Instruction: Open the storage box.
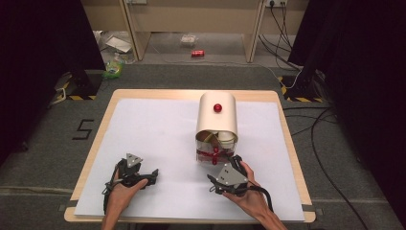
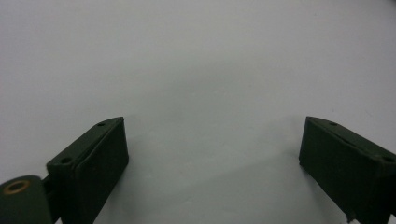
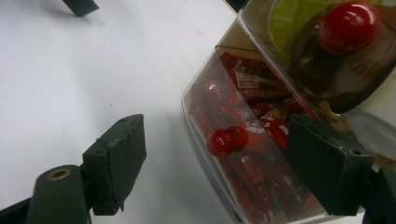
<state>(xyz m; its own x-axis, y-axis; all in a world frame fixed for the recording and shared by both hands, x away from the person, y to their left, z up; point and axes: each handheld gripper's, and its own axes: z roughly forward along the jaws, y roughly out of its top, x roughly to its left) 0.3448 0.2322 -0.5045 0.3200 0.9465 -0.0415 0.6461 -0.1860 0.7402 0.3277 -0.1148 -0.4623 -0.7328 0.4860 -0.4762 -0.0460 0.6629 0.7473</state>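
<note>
**Inspector:** Hands first, since they are sitting closest to the lens. What is the left gripper [image 1: 149, 175] doing?

**Assistant:** It is resting low over the white sheet [image 1: 158, 143] near the front left of the table [image 1: 107, 108], well apart from the container. In the left gripper view its jaws are standing wide apart with only bare sheet between them; it is gripping nothing.

**Inspector:** Now the items, largest downward.

**Assistant:** The cream container [image 1: 217, 125] with the curved roll-top cover is standing right of centre. Its cover is sitting pushed back, so the front is showing pale cups [image 1: 226, 137] inside. Below them a clear drawer [image 3: 224, 154] is holding red packets [image 3: 254, 109].

**Inspector:** And the right gripper [image 1: 229, 164]?

**Assistant:** It is hovering just in front of the container's lower front. Its jaws are spread wide, one over the sheet, the other beside the drawer's face, and they are clamping nothing.

**Inspector:** Smallest items?

**Assistant:** Two red knobs: the cover's knob [image 1: 217, 108] on top, and the drawer's knob [image 3: 226, 140] lying between the open jaws, untouched.
</note>
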